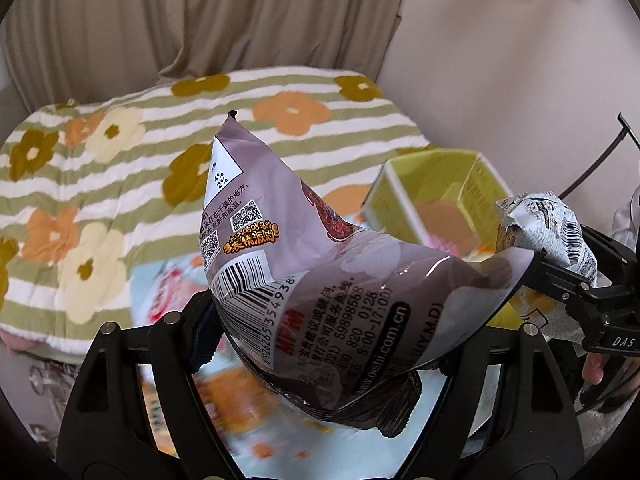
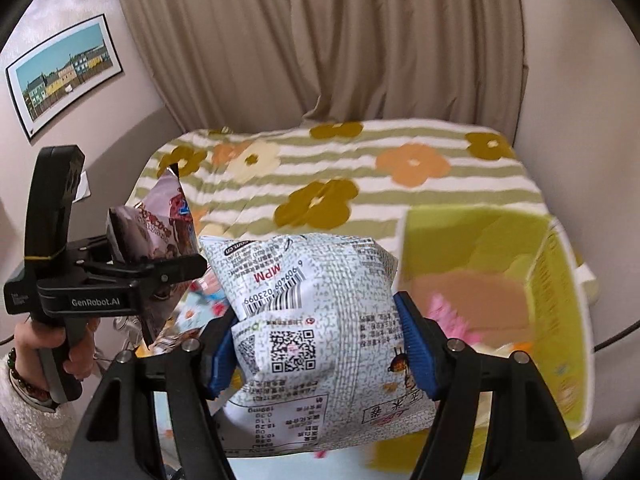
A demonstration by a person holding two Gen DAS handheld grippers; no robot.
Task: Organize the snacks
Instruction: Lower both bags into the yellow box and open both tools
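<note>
My left gripper (image 1: pixel 320 344) is shut on a purple snack bag (image 1: pixel 320 280) and holds it up in the air; the bag also shows in the right wrist view (image 2: pixel 160 232), clamped in that gripper (image 2: pixel 176 268). My right gripper (image 2: pixel 316 344) is shut on a white snack bag (image 2: pixel 312 320) with barcode and QR code; it also shows in the left wrist view (image 1: pixel 560 232), held by that gripper (image 1: pixel 560 276). A yellow-green box (image 2: pixel 552 272), open on top, stands to the right; it also shows in the left wrist view (image 1: pixel 432 184).
A bed with a striped floral blanket (image 2: pixel 360 168) lies behind. Beige curtains (image 2: pixel 320 40) hang at the back. More snack packs (image 1: pixel 168 292) lie blurred on a light surface below the grippers. A framed picture (image 2: pixel 64 72) hangs on the left wall.
</note>
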